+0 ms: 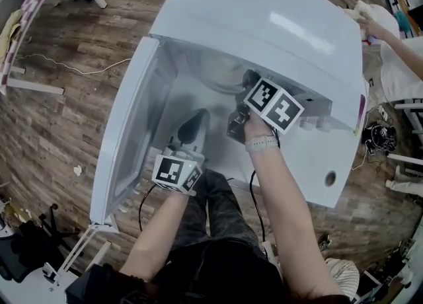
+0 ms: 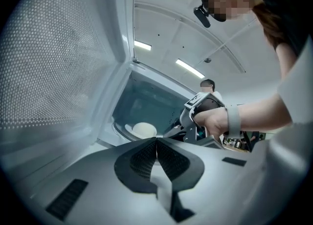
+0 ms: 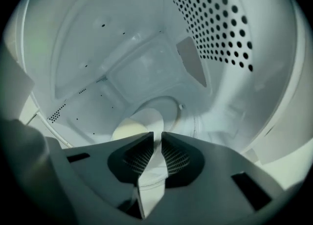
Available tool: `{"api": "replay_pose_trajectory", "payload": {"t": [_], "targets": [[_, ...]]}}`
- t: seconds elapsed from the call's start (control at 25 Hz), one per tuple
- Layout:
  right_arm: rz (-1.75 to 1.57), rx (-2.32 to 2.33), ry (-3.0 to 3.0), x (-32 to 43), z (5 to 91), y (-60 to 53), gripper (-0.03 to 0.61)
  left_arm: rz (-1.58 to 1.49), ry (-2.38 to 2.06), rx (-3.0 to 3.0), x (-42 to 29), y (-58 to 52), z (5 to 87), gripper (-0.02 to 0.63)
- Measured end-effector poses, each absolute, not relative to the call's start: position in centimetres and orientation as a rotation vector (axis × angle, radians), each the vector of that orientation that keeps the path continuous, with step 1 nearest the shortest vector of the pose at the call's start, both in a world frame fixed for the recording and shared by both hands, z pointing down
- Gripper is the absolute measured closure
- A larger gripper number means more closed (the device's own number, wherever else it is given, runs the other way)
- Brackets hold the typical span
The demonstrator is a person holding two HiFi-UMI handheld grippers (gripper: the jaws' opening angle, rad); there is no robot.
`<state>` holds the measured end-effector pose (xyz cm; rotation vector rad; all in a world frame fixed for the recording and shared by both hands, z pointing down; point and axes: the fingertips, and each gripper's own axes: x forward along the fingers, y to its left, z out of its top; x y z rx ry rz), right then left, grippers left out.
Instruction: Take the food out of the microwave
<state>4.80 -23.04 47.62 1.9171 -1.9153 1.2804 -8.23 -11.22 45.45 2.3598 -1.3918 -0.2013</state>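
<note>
— Our right gripper (image 3: 156,135) looks pinched onto the plate (image 3: 150,115) rim, with the bun (image 3: 128,130) just beyond the left jaw's tip.

— Then we lift slightly, keep it level, and draw straight out of the microwave (image 1: 264,18). Our left gripper (image 2: 156,143) sits closed and empty, well short of the plate.

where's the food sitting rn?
The food, a pale round lump, sits on the plate inside the open microwave, just ahead and left of the right gripper in the right gripper view.
</note>
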Motion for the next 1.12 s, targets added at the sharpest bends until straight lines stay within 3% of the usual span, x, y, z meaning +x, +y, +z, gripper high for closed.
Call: {"api": "replay_pose_trajectory", "payload": {"t": [0.68,0.92,1.12], "targets": [[1.62,1.88,-1.96,3.9,47.7,-18.6,0.526,-0.205,-1.401,2.354,-8.4,-11.1,45.3,0.604],[1.713,1.87,-1.957,3.6,47.7,-17.2,0.411,-0.206,-1.399,2.355,-8.4,-10.9,45.2,0.604],[1.939,1.777,-1.947,1.1,49.0,-16.5,0.371,-0.199,-1.406,2.351,-8.8,-10.7,45.2,0.604]]}}
